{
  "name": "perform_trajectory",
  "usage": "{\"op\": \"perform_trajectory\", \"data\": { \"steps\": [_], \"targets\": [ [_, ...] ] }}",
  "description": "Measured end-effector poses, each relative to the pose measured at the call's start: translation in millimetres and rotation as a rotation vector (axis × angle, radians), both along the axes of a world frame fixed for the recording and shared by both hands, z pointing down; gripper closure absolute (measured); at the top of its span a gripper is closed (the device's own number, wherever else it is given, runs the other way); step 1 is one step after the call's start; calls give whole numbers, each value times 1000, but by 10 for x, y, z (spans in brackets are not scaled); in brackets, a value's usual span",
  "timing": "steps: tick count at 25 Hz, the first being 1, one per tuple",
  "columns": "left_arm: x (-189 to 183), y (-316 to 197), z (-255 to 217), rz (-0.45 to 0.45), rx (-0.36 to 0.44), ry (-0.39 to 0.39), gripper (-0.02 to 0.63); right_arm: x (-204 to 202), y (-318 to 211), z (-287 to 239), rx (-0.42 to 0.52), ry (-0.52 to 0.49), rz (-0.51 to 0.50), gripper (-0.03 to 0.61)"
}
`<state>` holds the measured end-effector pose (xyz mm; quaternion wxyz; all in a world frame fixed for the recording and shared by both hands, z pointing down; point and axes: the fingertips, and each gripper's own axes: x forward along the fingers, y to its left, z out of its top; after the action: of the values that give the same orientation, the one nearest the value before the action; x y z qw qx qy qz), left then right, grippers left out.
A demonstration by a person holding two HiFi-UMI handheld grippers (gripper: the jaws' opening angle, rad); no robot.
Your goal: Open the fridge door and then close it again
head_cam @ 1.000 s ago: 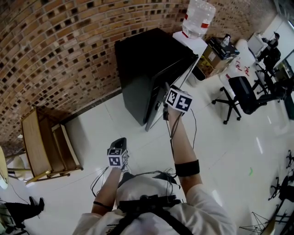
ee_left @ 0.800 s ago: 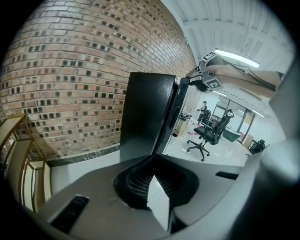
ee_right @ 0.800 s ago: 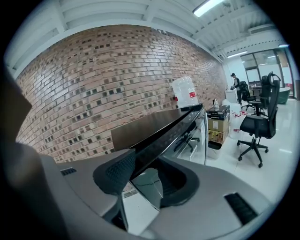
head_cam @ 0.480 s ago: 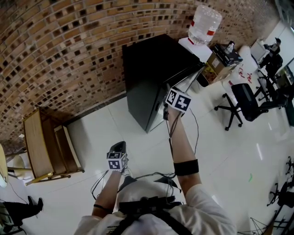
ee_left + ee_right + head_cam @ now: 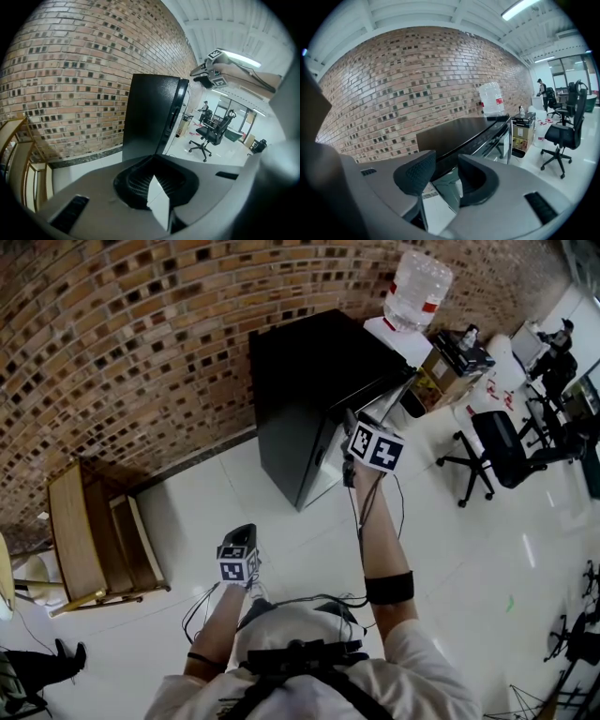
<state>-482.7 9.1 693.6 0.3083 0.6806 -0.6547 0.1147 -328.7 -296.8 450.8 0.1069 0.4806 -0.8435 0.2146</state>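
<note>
Head view, nearest: L arm held low, left gripper over white floor, well short of the fridge. In the left gripper view its jaws are together w/ nothing betw. them, aimed at the fridge side and door edge.

R arm stretched fwd; right gripper is at the door's free edge near the top corner. In the right gripper view its jaws stand a narrow gap apart, clamped on nothing. Fridge top and door edge show thru the gap; can't tell if a pad touches the door.

Fridge: black, upright, back to the brick wall. Door looks a crack ajar on the R side.

L of the fridge by the wall: wooden chair. Beyond the fridge: water bottle on a white stand, touching distance from the fridge's far corner. Further R: black office chair on open floor, a person standing far back.
</note>
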Motion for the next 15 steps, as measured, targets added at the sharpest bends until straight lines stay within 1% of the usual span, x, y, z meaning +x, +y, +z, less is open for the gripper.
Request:
{"op": "perform_trajectory", "data": {
  "steps": [1,3,4,9,15],
  "targets": [
    [34,-14,-20,-3,3,0,614,39,46,-99,19,-11,-24,412],
    [132,-86,-88,-8,10,-1,614,163,147,-274,49,-25,-72,506],
    [184,-139,-143,-9,15,-2,614,249,202,-344,63,-23,-87,574],
    [450,-390,-593,11,75,-1,614,661,576,-462,117,22,-156,574],
    [925,-650,-1300,69,170,-37,614,1349,969,-396,135,29,-157,574]
  ]
}}
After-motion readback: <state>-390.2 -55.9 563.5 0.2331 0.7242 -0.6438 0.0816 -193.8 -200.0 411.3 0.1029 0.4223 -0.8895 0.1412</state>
